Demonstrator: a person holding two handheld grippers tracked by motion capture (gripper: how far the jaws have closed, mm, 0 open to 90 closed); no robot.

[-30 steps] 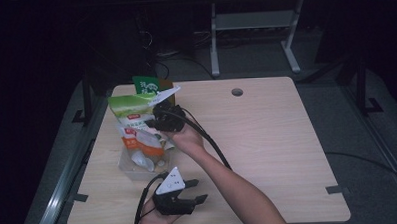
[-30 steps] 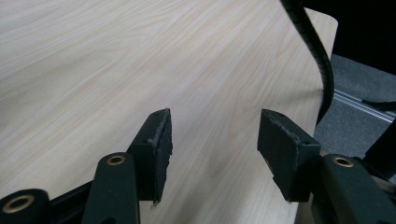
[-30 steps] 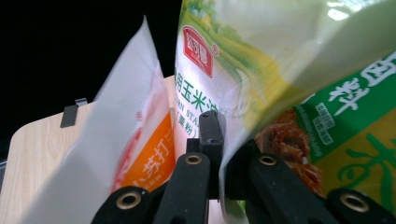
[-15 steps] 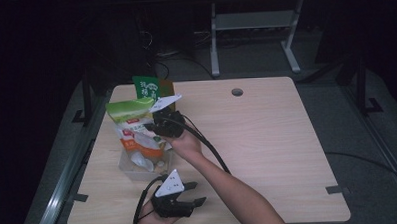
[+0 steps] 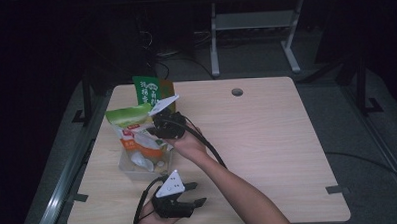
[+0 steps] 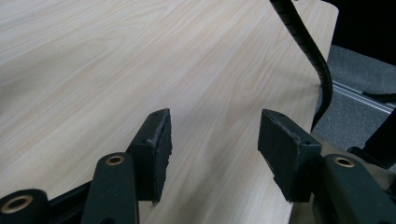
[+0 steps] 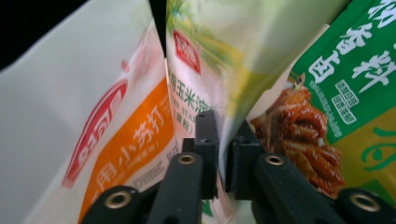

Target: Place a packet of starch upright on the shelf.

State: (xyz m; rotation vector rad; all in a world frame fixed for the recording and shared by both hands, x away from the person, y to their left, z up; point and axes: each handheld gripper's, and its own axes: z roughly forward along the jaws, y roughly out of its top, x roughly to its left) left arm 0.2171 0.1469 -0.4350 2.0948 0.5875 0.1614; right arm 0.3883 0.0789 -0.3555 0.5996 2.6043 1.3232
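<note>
玉米 on light-green bag (image 7: 210,51), 小苏打 on white-orange bag (image 7: 93,130)

The right gripper (image 5: 154,127) is held left of centre in the high view, jaws just eased apart yet nearly closed. The left gripper (image 5: 194,194) is kept at the bottom edge, jaws spread.

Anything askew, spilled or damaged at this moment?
Nothing spilled. The bags lean unevenly in the clear bin. The right gripper pinches the light green bag by its edge. The left gripper's pads look frayed.
</note>
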